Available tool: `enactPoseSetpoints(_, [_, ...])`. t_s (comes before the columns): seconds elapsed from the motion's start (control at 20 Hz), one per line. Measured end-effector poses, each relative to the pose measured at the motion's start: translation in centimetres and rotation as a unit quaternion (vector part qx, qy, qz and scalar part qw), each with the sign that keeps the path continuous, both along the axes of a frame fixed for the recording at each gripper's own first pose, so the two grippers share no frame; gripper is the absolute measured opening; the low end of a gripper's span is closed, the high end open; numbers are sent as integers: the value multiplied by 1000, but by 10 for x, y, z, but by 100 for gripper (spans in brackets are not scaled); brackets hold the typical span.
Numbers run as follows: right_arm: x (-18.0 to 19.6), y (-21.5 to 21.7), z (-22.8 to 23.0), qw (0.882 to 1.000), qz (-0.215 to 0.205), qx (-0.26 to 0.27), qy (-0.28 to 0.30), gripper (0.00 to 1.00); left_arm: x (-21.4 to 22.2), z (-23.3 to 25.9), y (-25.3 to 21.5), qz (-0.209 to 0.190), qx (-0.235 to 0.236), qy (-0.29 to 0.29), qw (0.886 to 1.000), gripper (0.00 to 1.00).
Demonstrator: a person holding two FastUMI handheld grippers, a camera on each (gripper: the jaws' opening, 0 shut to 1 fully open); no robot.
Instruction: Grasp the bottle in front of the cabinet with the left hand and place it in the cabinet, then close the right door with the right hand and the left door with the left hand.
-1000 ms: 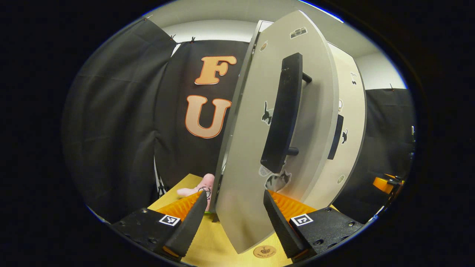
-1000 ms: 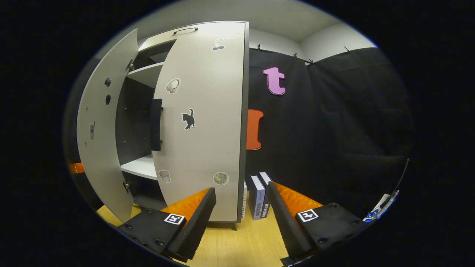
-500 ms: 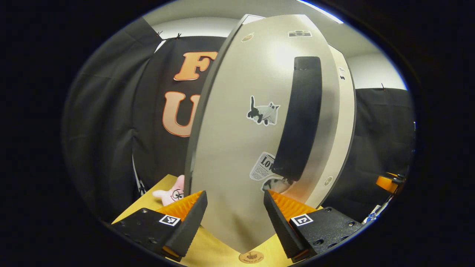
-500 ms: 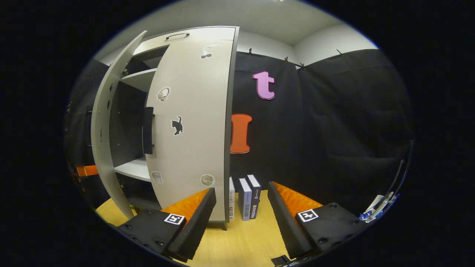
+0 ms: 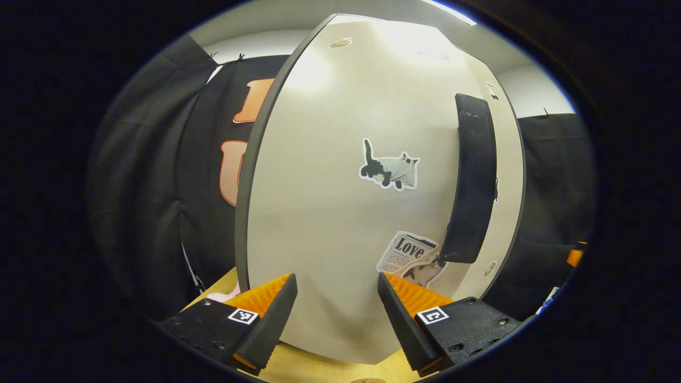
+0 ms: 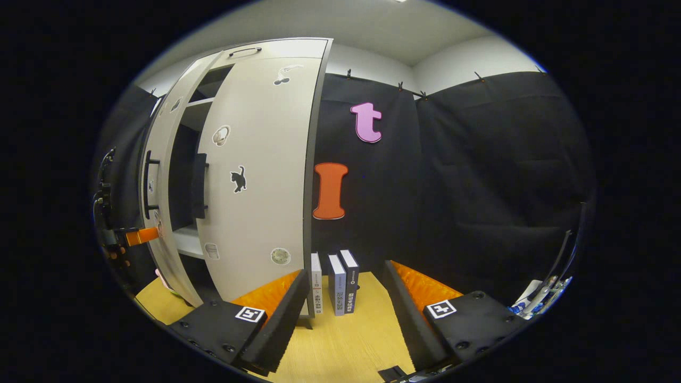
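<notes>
Left gripper view: the left gripper [image 5: 336,314], fingers spread wide and holding nothing, faces the pale grey left cabinet door [image 5: 340,213], which lies close before the fingertips; contact cannot be told. Right gripper view: the right gripper [image 6: 346,314], also spread and empty, hovers over the light wooden tabletop [image 6: 346,346]; the grey right cabinet door [image 6: 260,175] stands nearly closed, three upright books [image 6: 335,284] beside it. The bottle cannot be made out.
</notes>
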State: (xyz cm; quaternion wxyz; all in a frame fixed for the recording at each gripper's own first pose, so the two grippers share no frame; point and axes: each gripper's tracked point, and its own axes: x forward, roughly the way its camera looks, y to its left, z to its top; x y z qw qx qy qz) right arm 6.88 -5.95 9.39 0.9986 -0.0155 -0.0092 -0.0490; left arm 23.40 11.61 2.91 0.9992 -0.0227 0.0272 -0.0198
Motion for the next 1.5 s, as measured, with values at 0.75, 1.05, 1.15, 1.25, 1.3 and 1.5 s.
enactPoseSetpoints(0.75, [1,-23,5,1000,-11,-1,-4,94,26,-18,1,4,-6,37,999,93])
enactPoseSetpoints(1.05, [3,-30,5,1000,-9,6,-5,94,24,-11,-5,8,10,39,999,93])
enactPoseSetpoints(1.15, [2,-31,6,1000,-7,7,-7,94,20,-3,-7,8,9,36,999,93])
enactPoseSetpoints(1.25, [1,-32,9,1000,-4,9,-10,94,13,4,-10,6,11,33,999,93])
enactPoseSetpoints(1.3, [1,-31,10,1000,-2,10,-12,94,10,6,-12,5,16,32,999,93])
enactPoseSetpoints(1.5, [-1,-27,13,1000,6,9,-15,94,-19,22,-11,7,38,26,999,93])
